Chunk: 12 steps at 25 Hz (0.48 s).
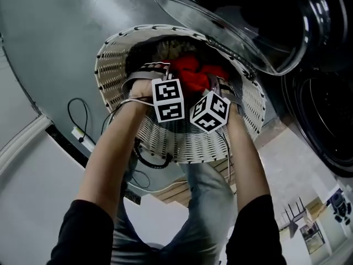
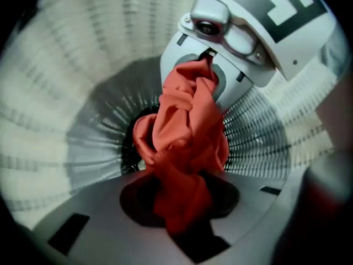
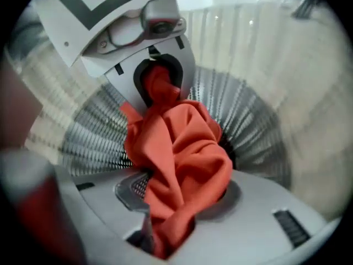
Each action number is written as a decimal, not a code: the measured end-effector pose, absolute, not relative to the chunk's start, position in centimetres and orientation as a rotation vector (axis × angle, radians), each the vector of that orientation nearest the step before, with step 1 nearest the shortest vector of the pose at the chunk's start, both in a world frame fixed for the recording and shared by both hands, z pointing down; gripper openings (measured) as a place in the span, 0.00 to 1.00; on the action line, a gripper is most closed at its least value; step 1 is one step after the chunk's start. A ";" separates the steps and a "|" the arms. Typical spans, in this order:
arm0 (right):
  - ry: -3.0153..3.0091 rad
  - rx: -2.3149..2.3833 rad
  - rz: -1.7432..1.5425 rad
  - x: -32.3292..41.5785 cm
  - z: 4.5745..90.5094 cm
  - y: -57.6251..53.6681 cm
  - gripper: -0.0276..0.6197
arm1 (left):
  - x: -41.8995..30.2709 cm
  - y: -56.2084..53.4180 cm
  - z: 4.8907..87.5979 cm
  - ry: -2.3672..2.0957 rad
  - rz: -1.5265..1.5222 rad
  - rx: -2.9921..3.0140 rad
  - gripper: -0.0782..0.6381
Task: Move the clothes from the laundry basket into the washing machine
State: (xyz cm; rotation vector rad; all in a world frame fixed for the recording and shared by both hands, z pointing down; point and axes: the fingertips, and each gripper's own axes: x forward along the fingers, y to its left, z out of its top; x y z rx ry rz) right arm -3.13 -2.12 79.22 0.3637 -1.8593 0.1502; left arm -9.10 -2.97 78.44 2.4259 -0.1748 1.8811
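A red garment (image 1: 194,73) hangs bunched between my two grippers, above the bottom of the white woven laundry basket (image 1: 110,65). My left gripper (image 2: 182,225) is shut on one end of the garment (image 2: 187,137). The right gripper (image 3: 165,236) is shut on the other end of that garment (image 3: 182,153). Each gripper view shows the other gripper opposite, with red cloth pinched in its jaws: the right gripper (image 2: 209,65) and the left gripper (image 3: 158,79). In the head view both marker cubes sit side by side over the basket's mouth, left gripper (image 1: 160,73) and right gripper (image 1: 220,84).
The washing machine's glass door (image 1: 220,21) stands open just beyond the basket, with the dark drum opening (image 1: 309,15) at the upper right. A black cable (image 1: 77,115) and a power strip (image 1: 83,139) lie on the grey floor at the left.
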 end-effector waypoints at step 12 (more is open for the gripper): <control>-1.908 0.443 0.114 -4.0 66.6 -2.3 0.31 | -10.0 -3.2 66.1 -0.247 1.811 2.514 0.30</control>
